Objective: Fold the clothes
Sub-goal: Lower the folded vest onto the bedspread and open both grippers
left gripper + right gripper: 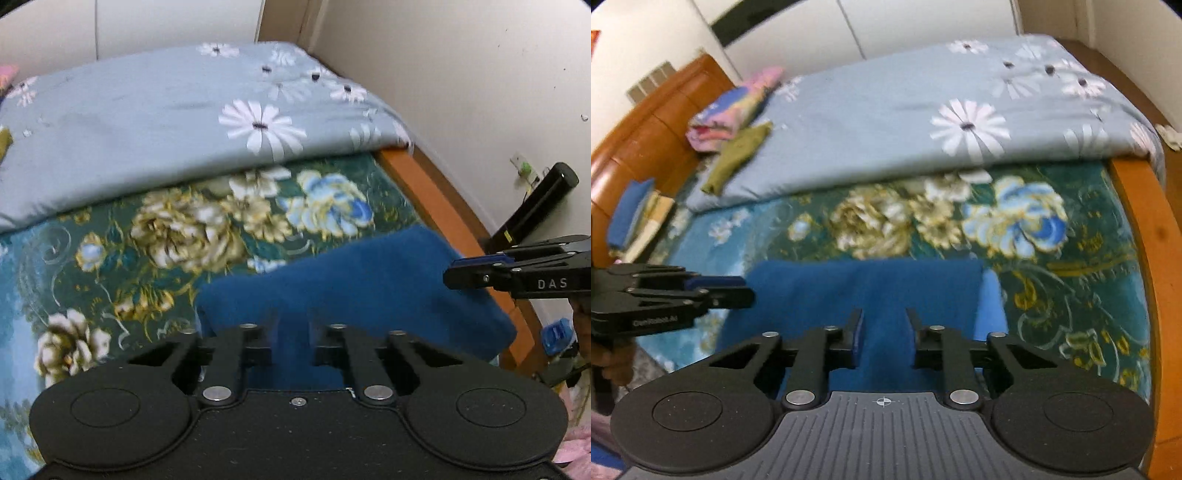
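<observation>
A dark blue garment (354,291) lies folded flat on the floral bedspread near the bed's front edge; it also shows in the right wrist view (864,291). My left gripper (291,328) is open just above the garment's near edge, nothing between its fingers. My right gripper (884,328) is open over the garment's near edge, also empty. Each gripper shows in the other's view: the right gripper (454,273) at the garment's right side, the left gripper (746,290) at its left side.
A grey daisy-print quilt (923,110) covers the far half of the bed. Folded clothes (727,110) and a blue stack (631,214) lie by the wooden headboard (646,136). The wooden bed frame (443,206) runs along the wall.
</observation>
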Demonstrator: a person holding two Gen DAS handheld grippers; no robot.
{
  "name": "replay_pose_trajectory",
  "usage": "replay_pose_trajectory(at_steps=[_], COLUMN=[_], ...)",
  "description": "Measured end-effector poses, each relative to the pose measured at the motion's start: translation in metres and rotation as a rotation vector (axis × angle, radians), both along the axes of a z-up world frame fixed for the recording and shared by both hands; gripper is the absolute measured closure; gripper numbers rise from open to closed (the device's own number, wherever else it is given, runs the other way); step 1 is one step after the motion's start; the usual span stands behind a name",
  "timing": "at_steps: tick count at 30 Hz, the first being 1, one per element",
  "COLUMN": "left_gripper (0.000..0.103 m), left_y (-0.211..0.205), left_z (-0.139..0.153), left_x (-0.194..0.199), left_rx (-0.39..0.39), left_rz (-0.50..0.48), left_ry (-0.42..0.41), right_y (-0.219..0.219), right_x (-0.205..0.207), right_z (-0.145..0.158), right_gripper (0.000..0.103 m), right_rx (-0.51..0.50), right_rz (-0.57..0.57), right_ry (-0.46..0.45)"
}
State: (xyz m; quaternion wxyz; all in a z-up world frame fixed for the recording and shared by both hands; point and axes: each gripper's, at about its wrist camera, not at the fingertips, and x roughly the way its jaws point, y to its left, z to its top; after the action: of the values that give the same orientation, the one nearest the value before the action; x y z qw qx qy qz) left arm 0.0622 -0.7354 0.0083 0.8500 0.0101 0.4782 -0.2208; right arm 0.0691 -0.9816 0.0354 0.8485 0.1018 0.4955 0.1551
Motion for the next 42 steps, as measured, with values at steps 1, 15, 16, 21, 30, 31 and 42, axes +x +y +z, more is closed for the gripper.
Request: replay_pose_trajectory(at_steps=[1,15,16,21,30,31,42], left_gripper=[0.094,0.093,0.093,0.092,0.075,0.072,0.026], left_y=[0.000,-0.001,-0.001,-0.005,-0.006,-0.005,0.014], left_z=[-0.005,-0.033,-0.034,-0.039,-0.021,-0.017,0.013], left_x=[0.001,0.014,0.014,0.016,0.005,0.002,-0.052], left_rx=[0.005,0.037,0.042,0.067,0.040,0.032,0.006], left_rz=[0.003,0.010,0.005,-0.014,0.010,0.018,0.147], left_ry=[0.015,0.113,0.117,0.127,0.084,0.073,-0.045], right_y=[-0.001,-0.008,-0.009,-0.011,-0.012,-0.012,0.016], right_x=[0.000,0.003,0.003,0.006,0.004,0.004,-0.009], right_z=[-0.004,-0.039,-0.041,-0.048,-0.034,-0.030,0.000], right_gripper=[0.086,0.087,0.087,0.087,0.081,0.079,0.029], right_rx=[-0.005,0.005,0.007,0.010,0.033,0.034,-0.051], right_rz=[-0.008,-0.041,-0.042,-0.044,-0.025,-0.015,0.114], right_ry=[0.014,0.117,0.124,0.143,0.096,0.084,-0.027])
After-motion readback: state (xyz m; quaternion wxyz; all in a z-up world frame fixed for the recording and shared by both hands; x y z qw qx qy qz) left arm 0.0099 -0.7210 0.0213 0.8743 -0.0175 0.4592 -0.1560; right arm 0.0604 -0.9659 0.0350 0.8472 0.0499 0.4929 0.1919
